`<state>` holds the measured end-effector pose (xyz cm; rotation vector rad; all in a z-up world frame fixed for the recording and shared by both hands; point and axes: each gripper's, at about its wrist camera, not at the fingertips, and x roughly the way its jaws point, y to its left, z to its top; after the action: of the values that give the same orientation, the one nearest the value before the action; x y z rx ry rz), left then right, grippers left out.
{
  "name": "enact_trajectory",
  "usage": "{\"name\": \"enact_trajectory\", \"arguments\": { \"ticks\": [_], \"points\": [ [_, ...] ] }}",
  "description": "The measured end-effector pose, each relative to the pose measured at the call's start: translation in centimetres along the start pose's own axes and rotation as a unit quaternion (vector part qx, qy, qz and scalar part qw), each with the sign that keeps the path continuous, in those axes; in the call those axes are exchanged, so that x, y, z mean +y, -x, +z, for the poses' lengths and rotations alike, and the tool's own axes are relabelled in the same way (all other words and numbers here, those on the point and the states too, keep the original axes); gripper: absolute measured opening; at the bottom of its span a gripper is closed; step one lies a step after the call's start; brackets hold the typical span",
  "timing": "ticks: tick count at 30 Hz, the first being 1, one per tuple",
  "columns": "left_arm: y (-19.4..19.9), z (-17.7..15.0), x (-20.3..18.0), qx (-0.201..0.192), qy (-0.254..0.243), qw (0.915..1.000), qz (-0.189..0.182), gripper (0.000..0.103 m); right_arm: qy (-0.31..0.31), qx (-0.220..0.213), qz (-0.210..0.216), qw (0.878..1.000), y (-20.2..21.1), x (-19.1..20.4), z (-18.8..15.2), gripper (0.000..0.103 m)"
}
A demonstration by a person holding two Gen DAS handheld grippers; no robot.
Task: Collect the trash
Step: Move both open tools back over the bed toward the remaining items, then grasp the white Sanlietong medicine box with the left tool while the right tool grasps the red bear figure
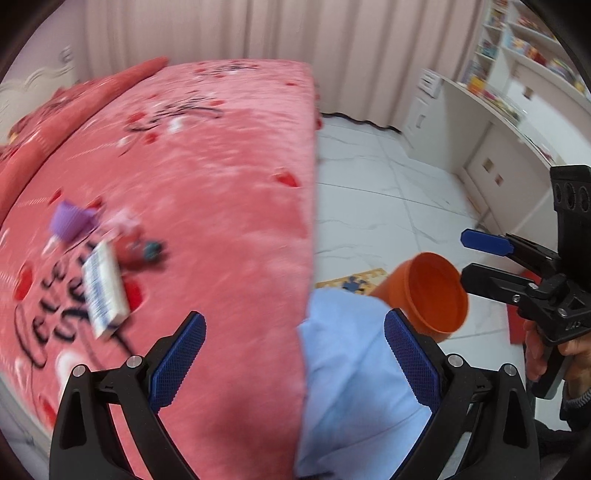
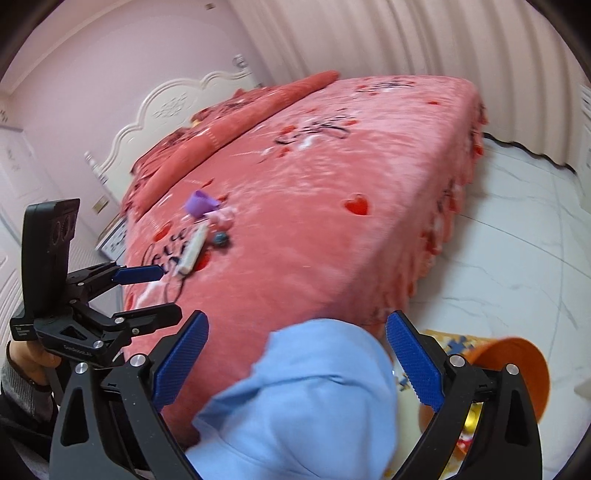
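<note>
Trash lies on the pink bedspread (image 1: 221,177): a purple paper cup (image 1: 70,219), a white box with blue print (image 1: 102,291), a crumpled pink wrapper (image 1: 123,223) and a small dark blue item (image 1: 152,249). The same pile shows in the right wrist view: cup (image 2: 201,202), box (image 2: 192,250). An orange bin (image 1: 430,295) stands on the floor by the bed; it also shows in the right wrist view (image 2: 517,365). My left gripper (image 1: 295,363) is open and empty, near the bed's edge. My right gripper (image 2: 297,363) is open and empty, above the bed corner.
A light blue cloth (image 1: 354,387) covers something at the bed's near corner (image 2: 306,402). White marble floor (image 1: 388,192) lies right of the bed. A white desk with shelves (image 1: 491,122) stands at the far right. A headboard (image 2: 177,103) and curtains (image 1: 258,29) are behind.
</note>
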<state>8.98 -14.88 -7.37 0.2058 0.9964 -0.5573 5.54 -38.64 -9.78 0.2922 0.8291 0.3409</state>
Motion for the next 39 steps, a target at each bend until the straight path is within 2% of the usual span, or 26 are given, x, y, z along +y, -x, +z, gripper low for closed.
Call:
{"name": "enact_trajectory", "arguments": {
  "ticks": [8,14,19,24,32,35,36,37,38,39],
  "points": [
    [1.2,-1.8,6.5,-0.009,0.070,0.9969,0.035,0.096,0.050,0.017,0.049,0.997,-4.6,6.2,2.6,0.095],
    [0.4,-2.1,11.9,-0.006,0.124,0.9902,0.063,0.096,0.083,0.030,0.074,0.993,-7.9,9.7,4.3,0.095],
    [-1.8,-1.8,15.9,0.004,0.173,0.9835,0.052,0.096,0.098,0.043,0.081,0.991,-10.6,11.3,5.3,0.095],
    [-4.1,-1.4,18.2,0.017,0.199,0.9788,0.044,0.096,0.097,0.056,0.080,0.990,-12.8,11.4,6.3,0.095],
    [-6.9,-1.2,20.9,0.032,0.240,0.9704,0.005,0.096,0.086,0.071,0.078,0.991,-15.4,10.9,7.0,0.095],
    [-7.5,-1.3,21.4,0.026,0.238,0.9709,-0.010,0.096,0.085,0.077,0.075,0.991,-16.2,10.9,7.0,0.095],
    [-7.5,-1.3,21.4,0.022,0.232,0.9725,-0.013,0.092,0.085,0.078,0.074,0.991,-16.4,10.9,7.0,0.095],
    [-7.7,-1.4,21.4,0.021,0.222,0.9748,-0.014,0.081,0.085,0.079,0.074,0.991,-16.6,10.9,6.9,0.095],
    [-8.0,-1.5,21.4,0.029,0.211,0.9769,-0.009,0.064,0.084,0.081,0.074,0.990,-16.9,10.9,6.9,0.095],
    [-8.1,-1.5,21.4,0.035,0.202,0.9787,-0.007,0.064,0.085,0.082,0.074,0.990,-17.1,11.0,6.9,0.095]
  ]
}}
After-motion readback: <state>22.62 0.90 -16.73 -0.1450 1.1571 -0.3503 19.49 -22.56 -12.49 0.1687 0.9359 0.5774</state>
